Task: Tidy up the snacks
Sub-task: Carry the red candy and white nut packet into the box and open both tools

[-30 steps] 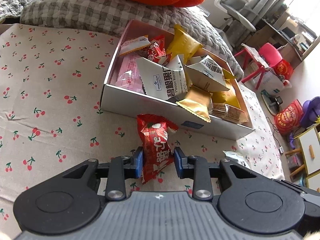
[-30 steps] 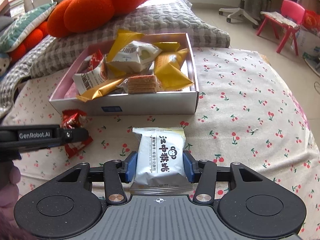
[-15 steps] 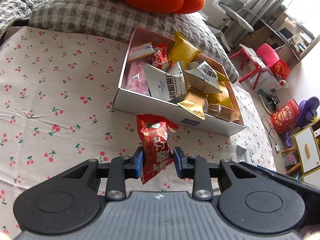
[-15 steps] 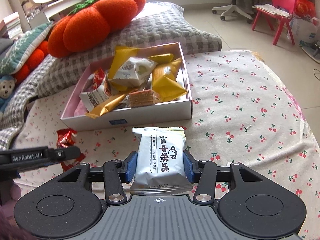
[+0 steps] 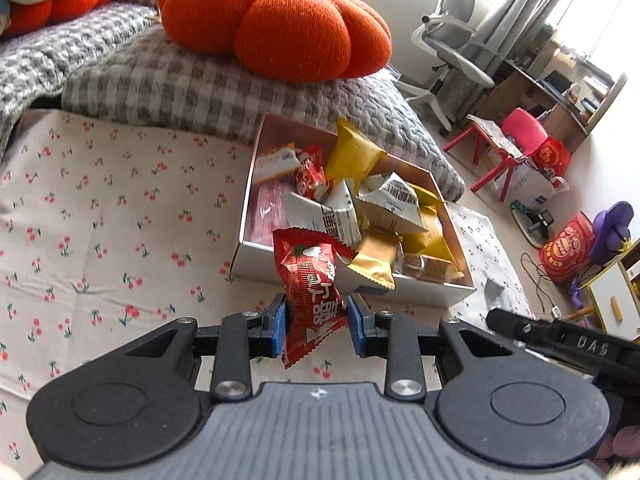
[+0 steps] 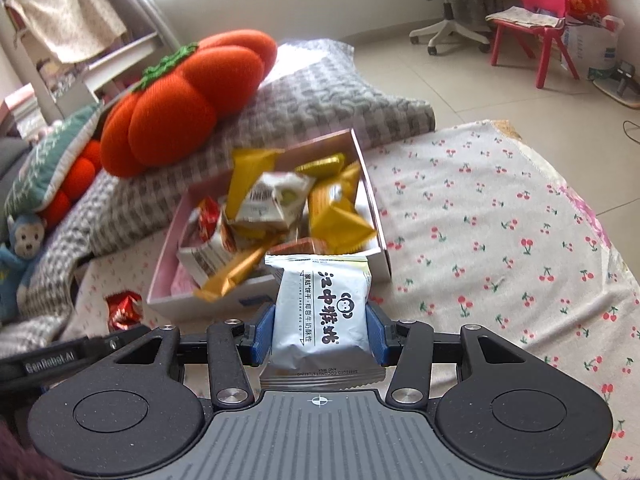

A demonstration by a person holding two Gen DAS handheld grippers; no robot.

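My left gripper (image 5: pixel 316 326) is shut on a red snack packet (image 5: pixel 310 284) and holds it above the cherry-print cloth, just in front of the near wall of the open snack box (image 5: pixel 256 262). Several packets, yellow, gold, white and red, fill the box. My right gripper (image 6: pixel 320 336) is shut on a white packet with black characters (image 6: pixel 322 312), also lifted, in front of the same box (image 6: pixel 375 216). In the right wrist view the red packet (image 6: pixel 124 312) shows at the left, above the left gripper's black body (image 6: pixel 60 360).
Behind the box lie a grey checked blanket (image 5: pixel 172 84) and an orange pumpkin cushion (image 5: pixel 276 20). Cherry-print cloth (image 6: pixel 500 216) spreads to the right of the box. A blue monkey plush (image 6: pixel 20 252) sits far left. An office chair (image 5: pixel 452 40) and a pink chair (image 6: pixel 536 12) stand on the floor.
Both grippers have risen, each with its packet still gripped. The box now sits lower and smaller in both views, and more of the room shows behind it.
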